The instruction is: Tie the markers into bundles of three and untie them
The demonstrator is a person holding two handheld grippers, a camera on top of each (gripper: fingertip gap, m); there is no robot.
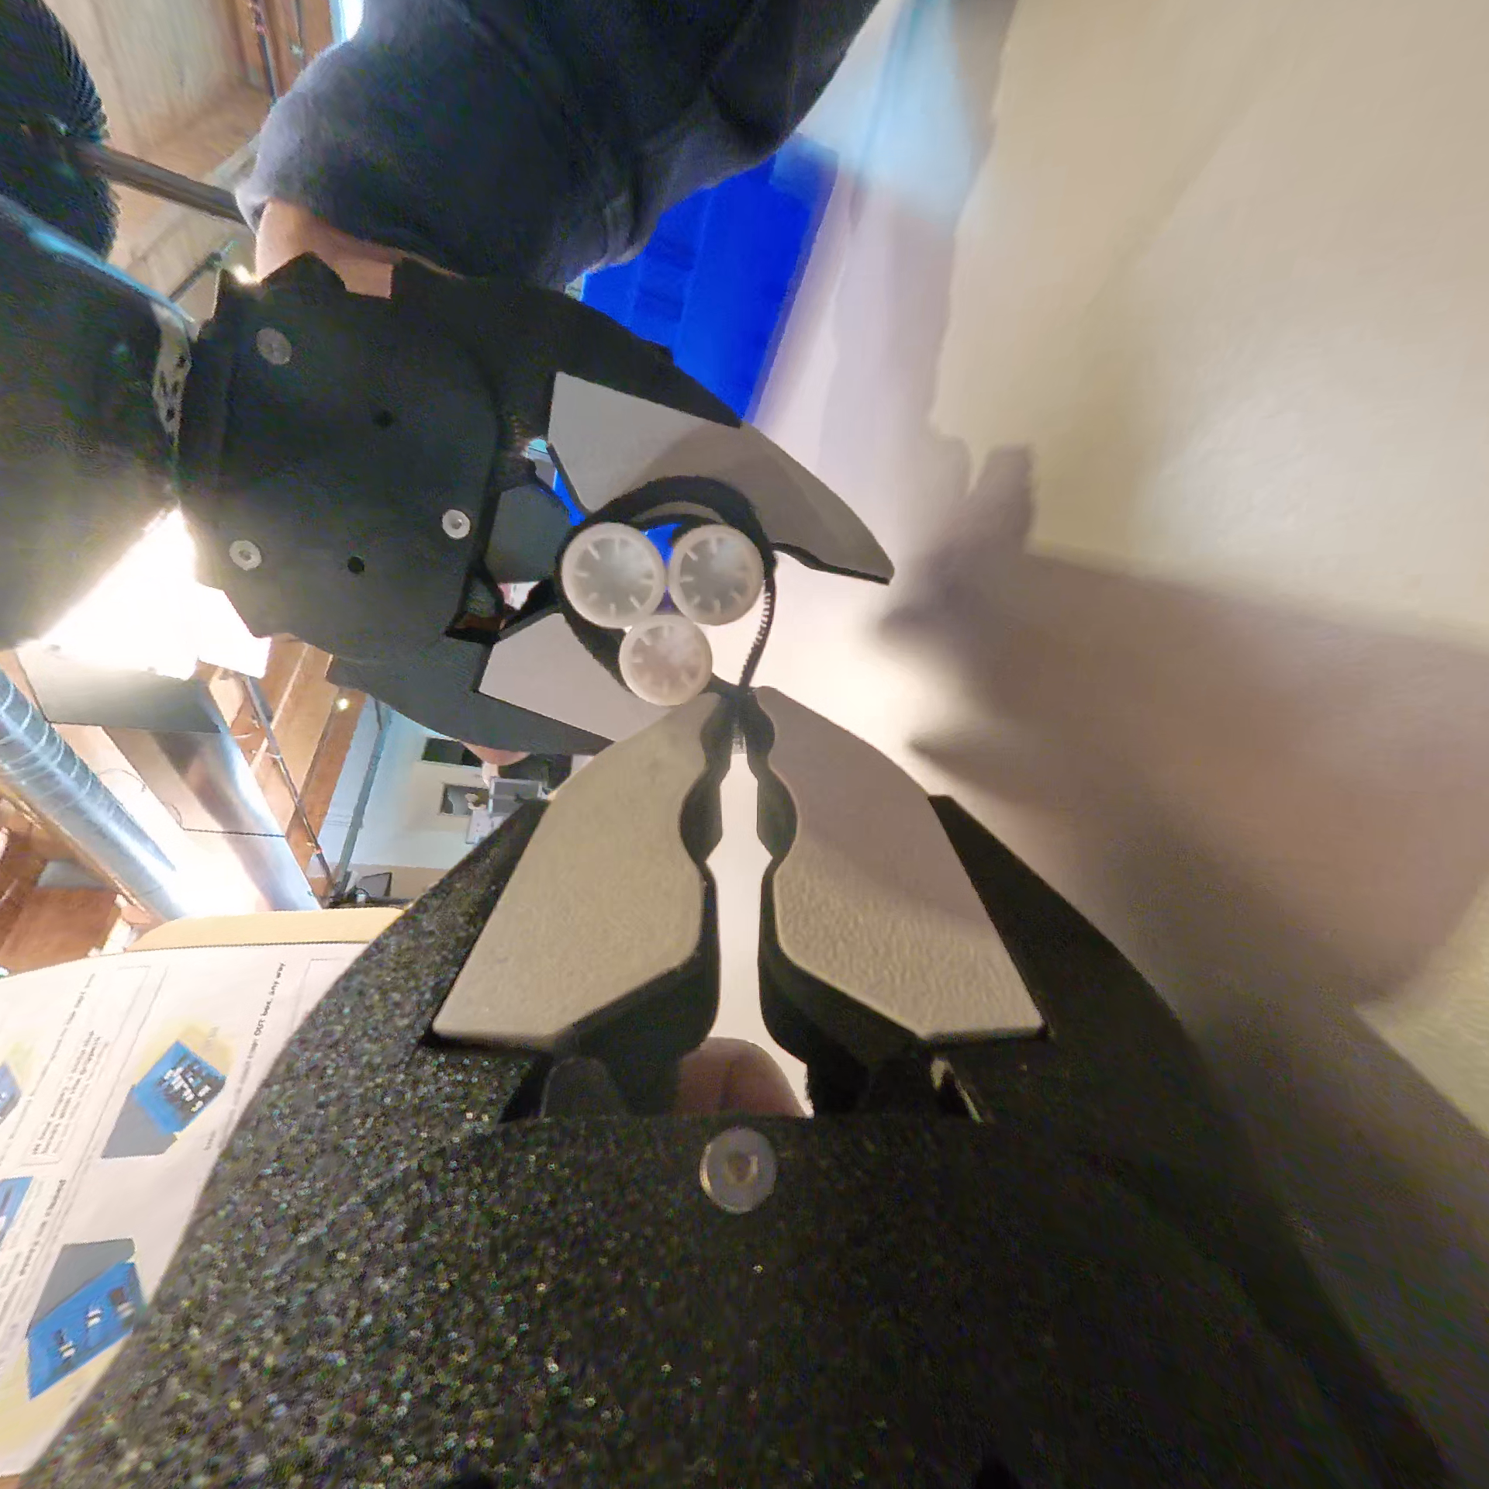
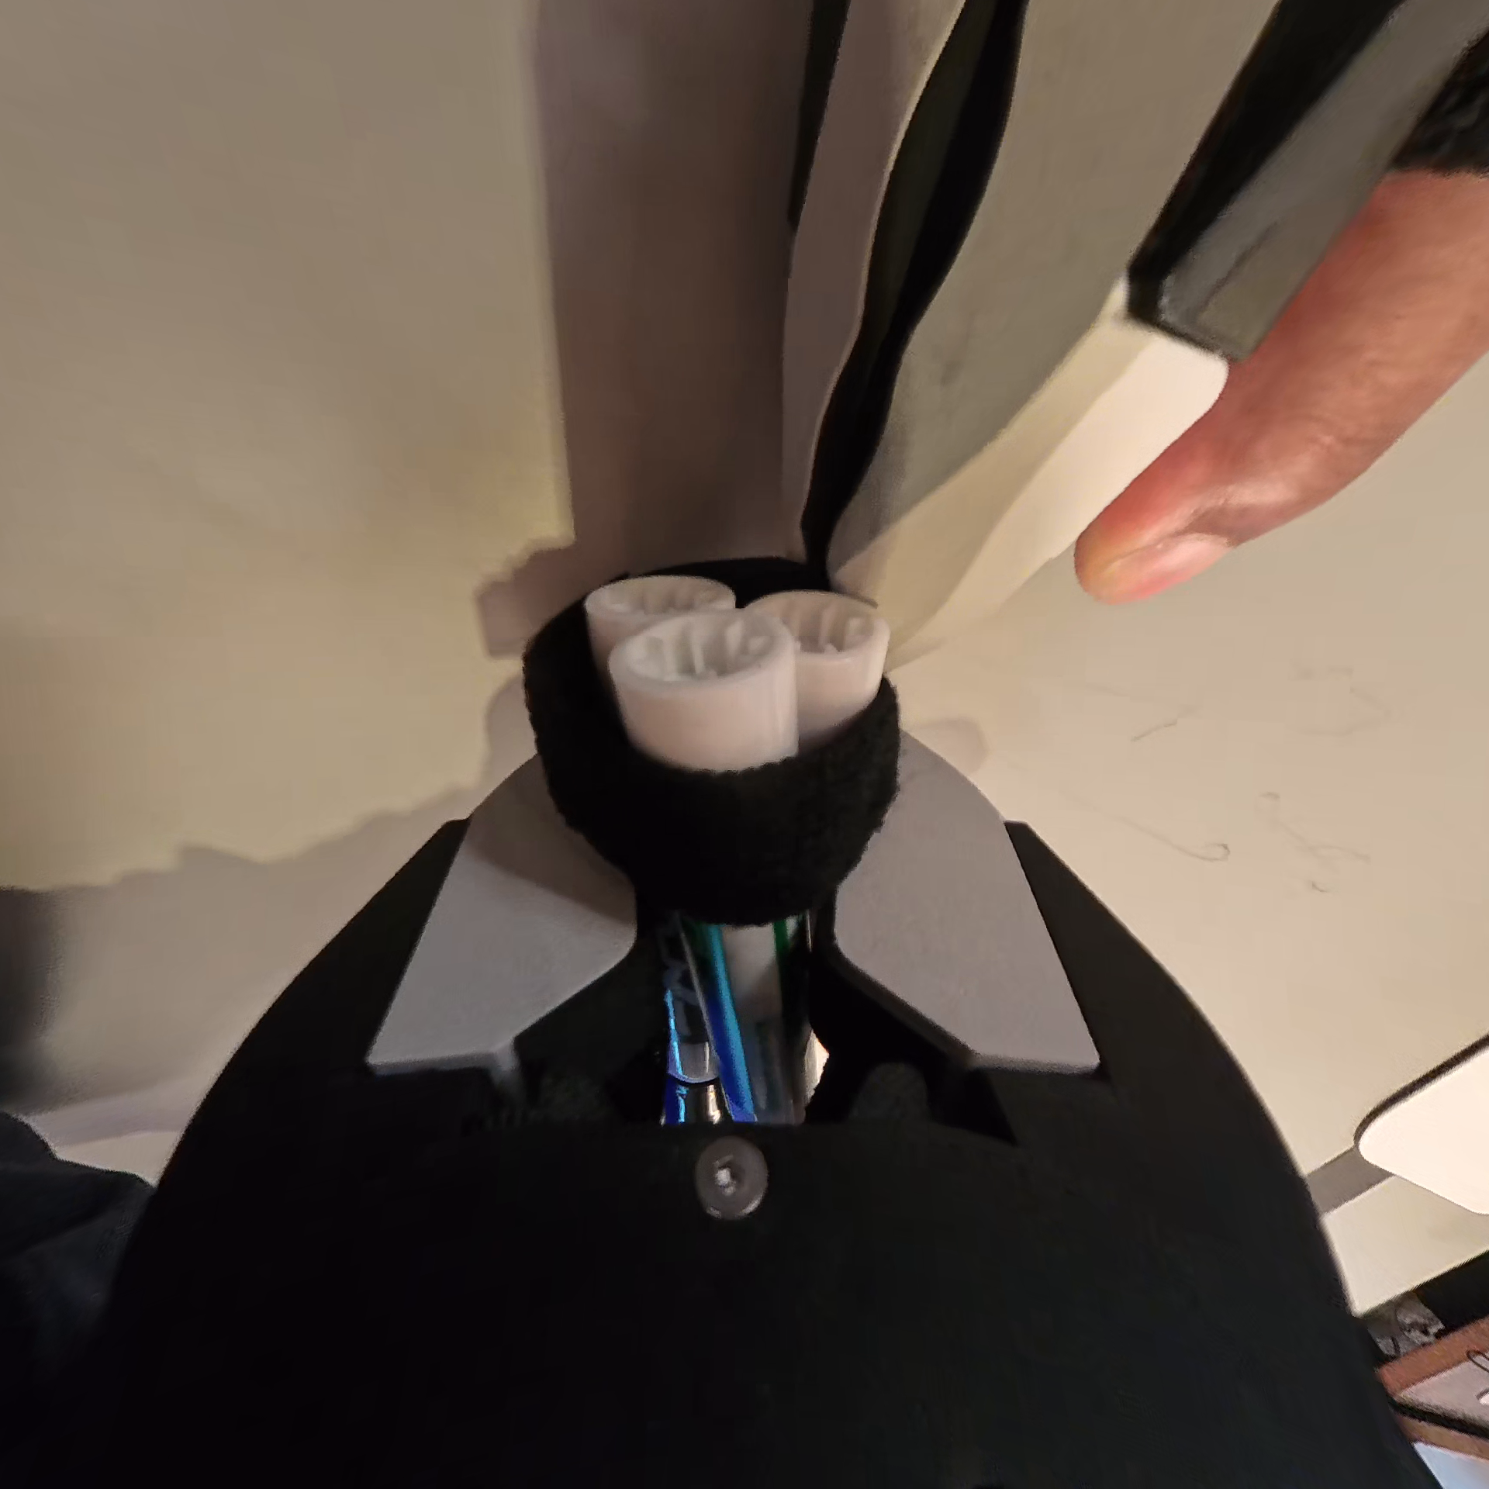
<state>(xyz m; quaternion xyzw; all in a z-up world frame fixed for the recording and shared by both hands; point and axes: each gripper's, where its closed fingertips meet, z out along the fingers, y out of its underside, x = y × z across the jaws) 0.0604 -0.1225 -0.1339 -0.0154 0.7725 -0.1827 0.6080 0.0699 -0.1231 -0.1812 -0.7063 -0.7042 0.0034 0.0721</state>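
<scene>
Left gripper pinches strap tail at frame centre; right gripper clamps three markers (strap wrapped). Risk: pulling skews the bundle, markers slide.

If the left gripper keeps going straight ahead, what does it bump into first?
Probably the bundle of three markers. The left gripper, pinching the black strap's tail, points almost at them, just ahead of its fingers.
</scene>
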